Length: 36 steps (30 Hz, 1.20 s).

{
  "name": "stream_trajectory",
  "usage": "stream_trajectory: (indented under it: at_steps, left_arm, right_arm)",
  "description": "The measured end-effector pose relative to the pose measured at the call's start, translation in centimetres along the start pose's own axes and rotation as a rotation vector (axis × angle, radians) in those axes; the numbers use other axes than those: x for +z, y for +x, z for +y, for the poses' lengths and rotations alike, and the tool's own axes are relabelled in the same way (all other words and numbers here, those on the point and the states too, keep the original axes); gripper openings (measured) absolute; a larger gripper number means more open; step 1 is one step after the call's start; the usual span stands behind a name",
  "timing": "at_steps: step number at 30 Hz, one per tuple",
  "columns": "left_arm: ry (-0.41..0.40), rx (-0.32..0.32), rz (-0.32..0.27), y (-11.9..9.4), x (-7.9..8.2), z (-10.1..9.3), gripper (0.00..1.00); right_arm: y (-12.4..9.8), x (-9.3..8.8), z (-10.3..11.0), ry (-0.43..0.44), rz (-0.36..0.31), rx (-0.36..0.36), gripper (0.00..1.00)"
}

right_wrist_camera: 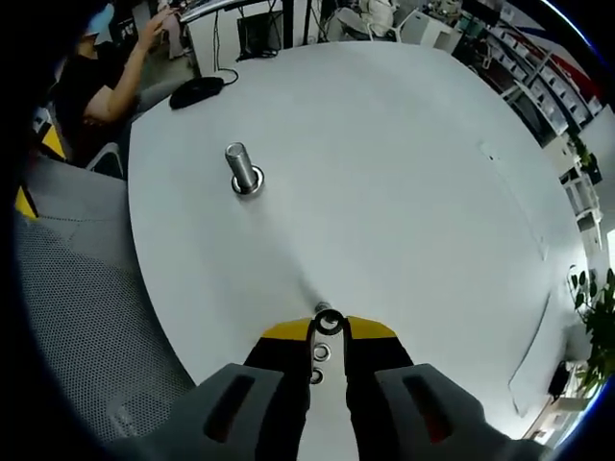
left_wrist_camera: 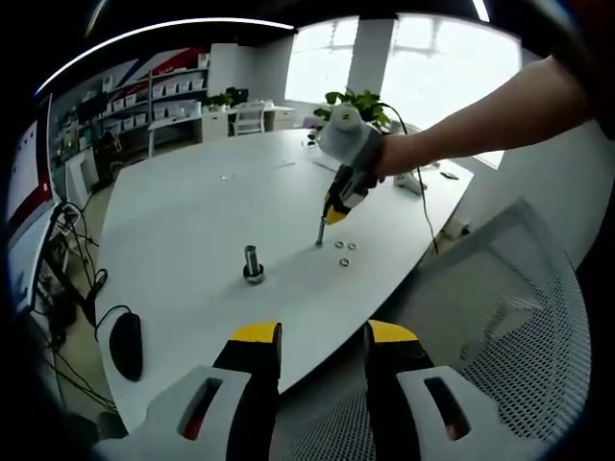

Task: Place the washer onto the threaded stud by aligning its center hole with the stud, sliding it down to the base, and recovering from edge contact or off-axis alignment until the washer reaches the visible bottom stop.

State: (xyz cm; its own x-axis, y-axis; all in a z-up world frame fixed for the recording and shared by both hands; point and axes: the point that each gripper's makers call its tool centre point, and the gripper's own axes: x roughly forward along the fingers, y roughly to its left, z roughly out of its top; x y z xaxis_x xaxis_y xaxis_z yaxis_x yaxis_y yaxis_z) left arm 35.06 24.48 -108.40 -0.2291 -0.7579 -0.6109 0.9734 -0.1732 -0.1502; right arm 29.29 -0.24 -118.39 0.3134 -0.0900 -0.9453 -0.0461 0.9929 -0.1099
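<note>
In the right gripper view, the right gripper point(right_wrist_camera: 328, 329) has its jaws nearly closed around a washer point(right_wrist_camera: 329, 323) at their tips, with two more washers point(right_wrist_camera: 320, 353) on the white table point(right_wrist_camera: 413, 192) between them. The threaded stud point(right_wrist_camera: 240, 169) stands well apart, farther off. A thin edge grip could let the washer slip or tilt. The left gripper view shows the left gripper point(left_wrist_camera: 323, 338) open and empty.
</note>
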Motion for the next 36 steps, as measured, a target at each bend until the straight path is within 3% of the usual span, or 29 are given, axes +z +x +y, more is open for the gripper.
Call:
stream_trajectory:
  at_steps: [7, 20, 23, 29, 36]
  left_arm:
    - [0.001, 0.0, 0.002, 0.0, 0.0, 0.0, 0.32]
    - [-0.003, 0.004, 0.009, -0.1, 0.0, -0.2, 0.32]
    - [-0.002, 0.001, 0.012, -0.1, 0.0, -0.3, 0.32]
    - [-0.004, 0.0, 0.015, -0.1, -0.1, -0.3, 0.32]
    - [-0.004, -0.004, 0.021, 0.0, -0.3, -0.3, 0.32]
  right_arm:
    - [-0.3, 0.2, 0.4, 0.008, -0.004, 0.001, 0.14]
    - [1.9, 0.2, -0.4, 0.014, 0.021, 0.022, 0.14]
    - [1.7, -0.4, 0.2, 0.019, 0.031, 0.026, 0.14]
    - [3.6, -0.5, 0.1, 0.024, 0.057, 0.043, 0.14]
    - [3.6, -0.7, 0.6, 0.036, 0.08, 0.054, 0.14]
